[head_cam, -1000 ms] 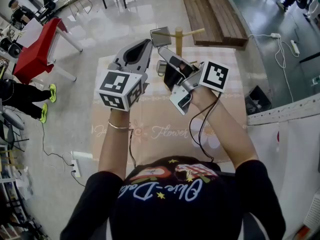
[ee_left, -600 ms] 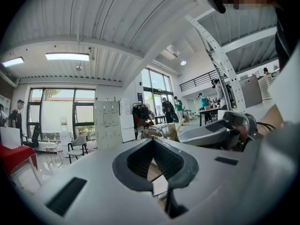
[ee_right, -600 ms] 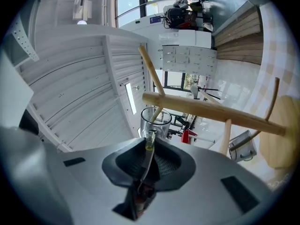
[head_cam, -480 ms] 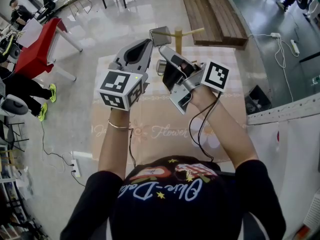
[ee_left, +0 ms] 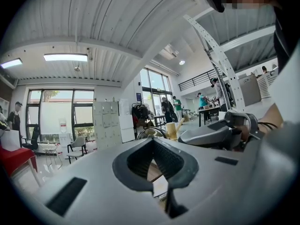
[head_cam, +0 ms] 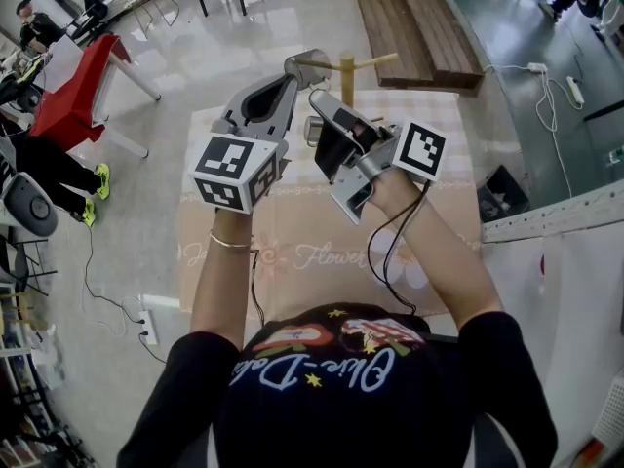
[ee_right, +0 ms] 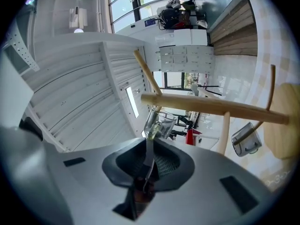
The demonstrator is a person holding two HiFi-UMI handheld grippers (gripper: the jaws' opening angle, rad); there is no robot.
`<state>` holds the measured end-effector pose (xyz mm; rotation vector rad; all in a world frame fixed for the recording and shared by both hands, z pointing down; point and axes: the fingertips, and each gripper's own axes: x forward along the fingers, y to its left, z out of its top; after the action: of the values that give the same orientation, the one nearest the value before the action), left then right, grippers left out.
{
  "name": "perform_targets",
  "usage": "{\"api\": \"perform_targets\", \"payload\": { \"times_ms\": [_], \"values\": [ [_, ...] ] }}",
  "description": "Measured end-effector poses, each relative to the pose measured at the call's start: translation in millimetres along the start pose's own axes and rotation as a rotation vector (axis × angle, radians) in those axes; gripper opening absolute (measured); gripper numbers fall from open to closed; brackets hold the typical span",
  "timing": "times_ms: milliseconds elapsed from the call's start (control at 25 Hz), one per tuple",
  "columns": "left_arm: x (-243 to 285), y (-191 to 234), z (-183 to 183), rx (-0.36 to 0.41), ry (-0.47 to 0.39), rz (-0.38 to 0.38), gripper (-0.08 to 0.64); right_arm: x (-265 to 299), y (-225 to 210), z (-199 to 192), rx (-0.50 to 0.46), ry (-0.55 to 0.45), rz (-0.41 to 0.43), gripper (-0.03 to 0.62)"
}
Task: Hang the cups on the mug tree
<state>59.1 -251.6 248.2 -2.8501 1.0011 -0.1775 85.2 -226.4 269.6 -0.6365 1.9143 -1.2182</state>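
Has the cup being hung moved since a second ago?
Yes. The held cup has rolled and shifted slightly left, away from the mug tree's post.

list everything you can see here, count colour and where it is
mug tree: one, pale wood, stands on the table ahead
glass cup: one, clear, held up by its handle close to the tree's trunk
hung cup: one, clear, hangs on a peg
tablecloth: one, beige with flower print, over the table
red table: one, red, floor at far left
wooden planks: several, brown, floor beyond the table
power strip: one, white, floor at left
bystanders: at least two, dark clothes, far left
left gripper: one, grey, jaws together, empty
right gripper: one, grey, shut on the glass cup's handle, jaws just closed slightly further
arms: two, bare, reaching forward
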Motion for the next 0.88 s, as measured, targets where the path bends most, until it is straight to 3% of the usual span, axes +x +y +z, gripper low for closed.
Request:
{"api": "perform_targets", "payload": {
  "times_ms": [480, 880],
  "values": [
    [-4, 0, 2, 0.001, -0.011, 0.001, 0.009, -1, 3, -5, -0.038, 0.024, 0.002, 0.043],
    [-6, -1, -2, -0.007, -0.006, 0.001, 0.009, -18, -8, 0, -0.045, 0.005, -0.064, 0.037]
  ]
}}
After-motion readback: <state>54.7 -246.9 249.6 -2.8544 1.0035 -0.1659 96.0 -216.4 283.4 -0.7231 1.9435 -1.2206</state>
